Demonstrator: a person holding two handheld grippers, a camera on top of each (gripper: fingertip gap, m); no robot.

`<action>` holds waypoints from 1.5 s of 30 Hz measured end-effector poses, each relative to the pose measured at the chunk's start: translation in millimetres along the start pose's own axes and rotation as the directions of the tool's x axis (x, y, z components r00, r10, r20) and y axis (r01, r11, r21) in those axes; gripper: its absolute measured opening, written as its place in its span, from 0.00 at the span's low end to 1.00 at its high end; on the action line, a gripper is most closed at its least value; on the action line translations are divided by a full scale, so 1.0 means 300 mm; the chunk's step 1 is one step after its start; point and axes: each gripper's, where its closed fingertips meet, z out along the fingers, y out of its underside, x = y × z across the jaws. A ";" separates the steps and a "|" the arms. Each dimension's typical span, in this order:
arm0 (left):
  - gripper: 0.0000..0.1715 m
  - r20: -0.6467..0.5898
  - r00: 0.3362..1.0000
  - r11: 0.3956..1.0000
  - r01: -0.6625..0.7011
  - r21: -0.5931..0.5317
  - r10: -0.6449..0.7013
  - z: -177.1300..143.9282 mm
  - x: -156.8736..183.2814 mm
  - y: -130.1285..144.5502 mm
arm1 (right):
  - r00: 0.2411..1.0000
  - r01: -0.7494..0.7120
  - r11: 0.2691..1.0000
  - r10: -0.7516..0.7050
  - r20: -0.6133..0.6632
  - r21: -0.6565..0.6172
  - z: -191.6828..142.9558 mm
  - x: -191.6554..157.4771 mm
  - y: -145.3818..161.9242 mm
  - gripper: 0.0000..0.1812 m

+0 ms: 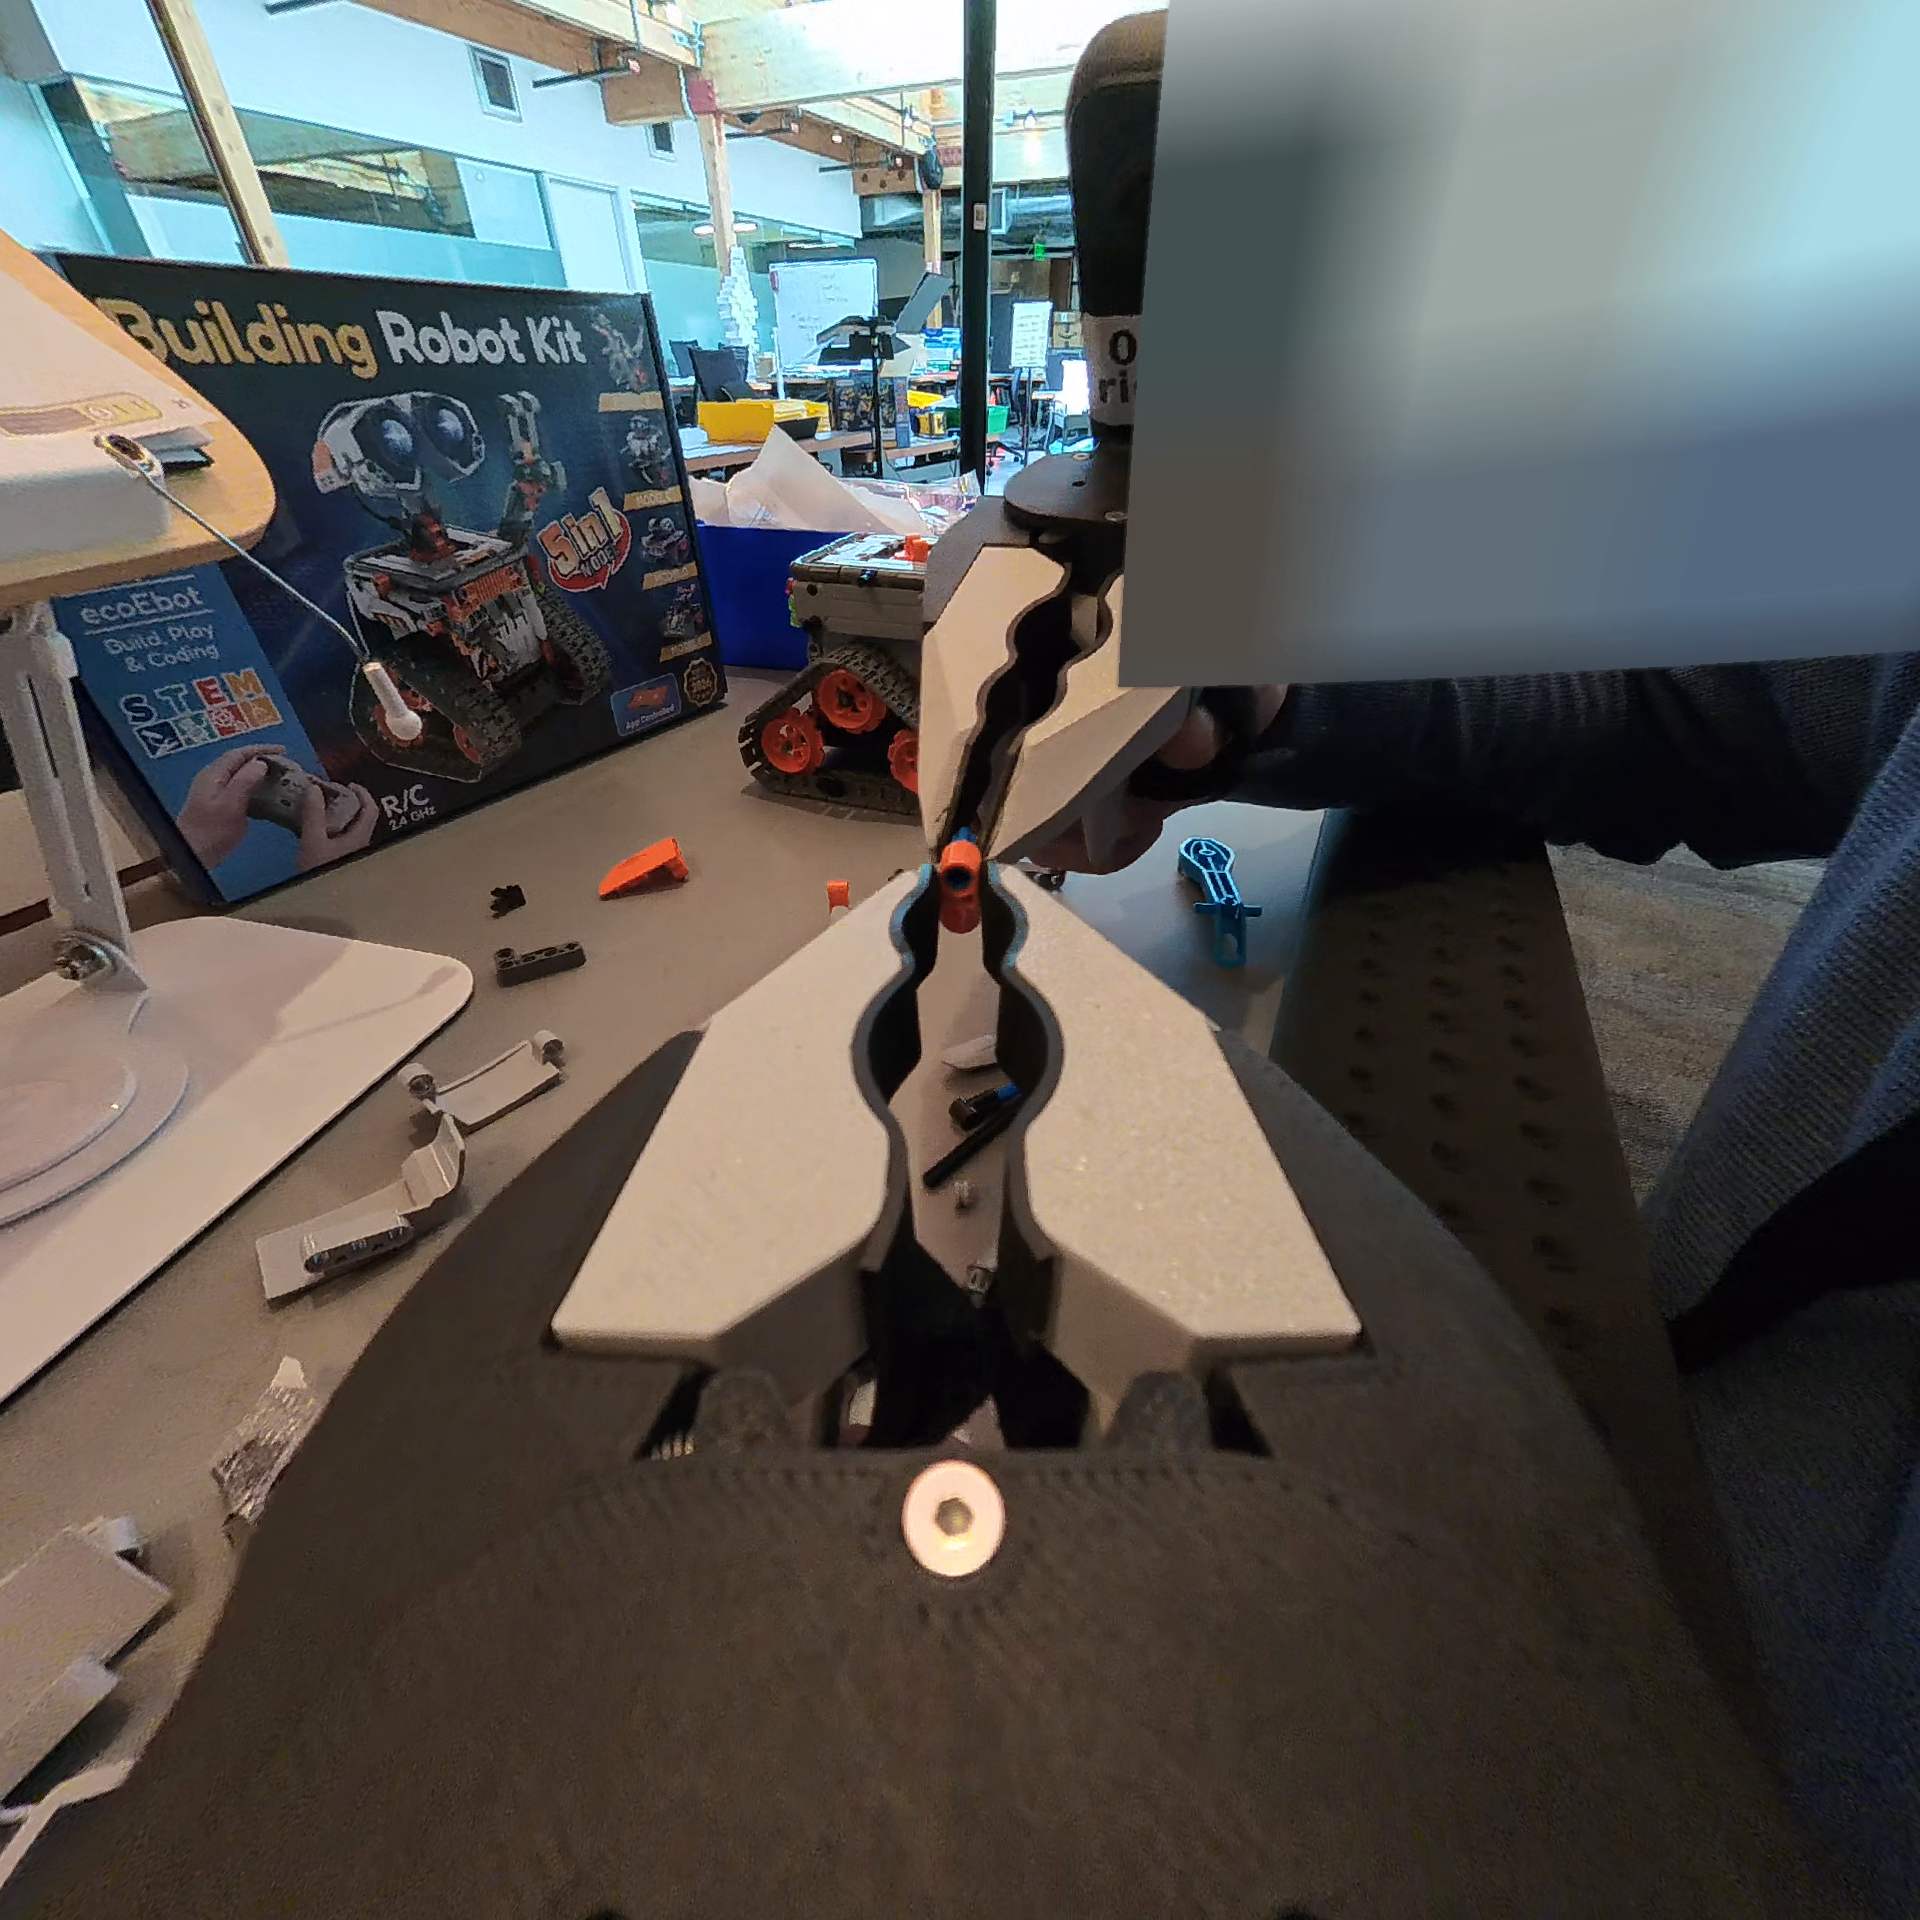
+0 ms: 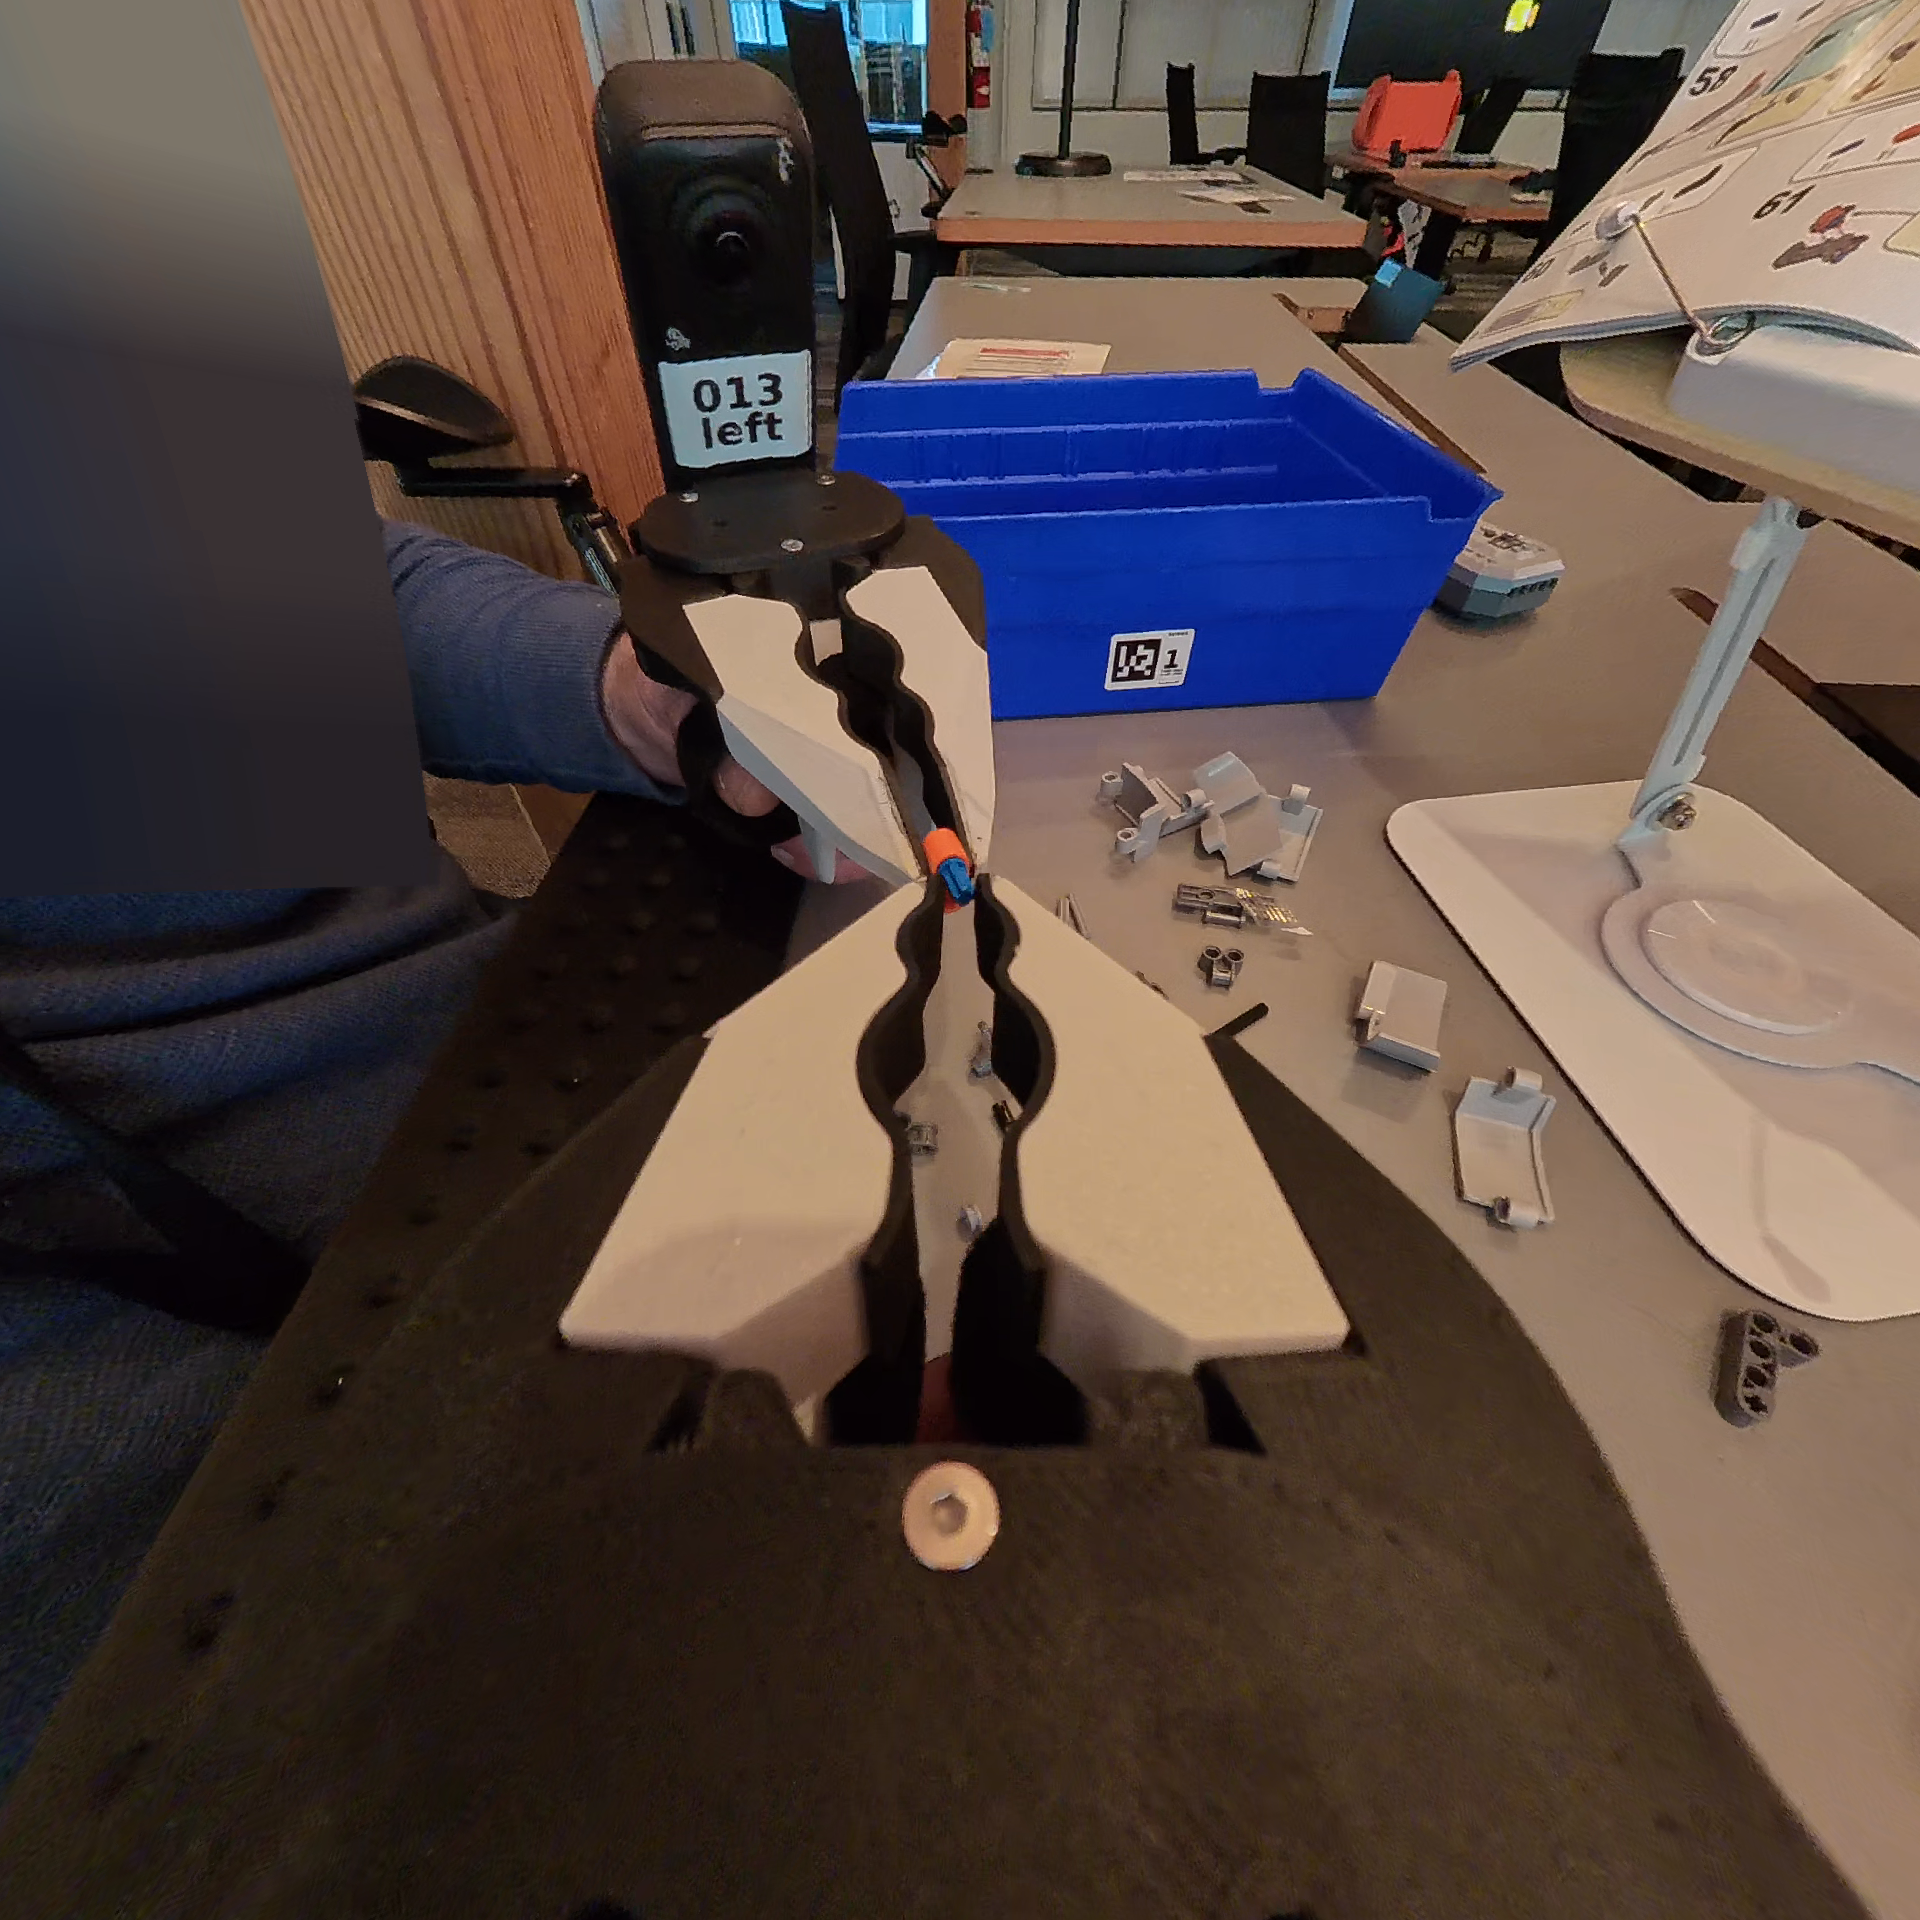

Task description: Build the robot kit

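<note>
A tiny orange-and-blue plastic connector pin [image 1: 958,871] is pinched by the left claw [image 1: 961,883] above the tabletop [image 1: 644,790]; the right claw [image 2: 951,883] seems clamped on its blue end. It's light, rigid, slippery – best gripped at the orange collar.

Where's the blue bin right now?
In the right wrist view the blue bin sits on the grey table, behind the left hand-held gripper and beyond the loose grey parts.

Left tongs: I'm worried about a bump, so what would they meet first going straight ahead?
Likely the right tongs: they sit tip to tip with the left tongs, both closed on one orange and blue pin.
</note>
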 end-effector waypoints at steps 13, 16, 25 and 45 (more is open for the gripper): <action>0.04 0.008 0.998 0.995 -0.066 -0.076 0.067 0.009 0.003 0.041 | 0.983 0.173 0.976 -0.180 -0.041 -0.133 0.001 -0.004 0.044 0.01; 0.05 0.034 0.992 0.987 -0.116 -0.112 0.120 0.012 0.000 0.056 | 0.971 0.221 0.959 -0.234 -0.055 -0.177 0.002 -0.003 0.057 0.01; 0.07 0.057 0.946 0.930 -0.300 -0.213 0.318 0.001 0.002 0.100 | 0.927 0.335 0.902 -0.367 -0.077 -0.271 0.019 -0.013 0.092 0.01; 0.07 0.072 0.929 0.868 -0.309 -0.389 0.364 -0.078 -0.021 0.199 | 0.904 0.412 0.735 -0.404 0.139 -0.538 -0.009 -0.054 0.283 0.01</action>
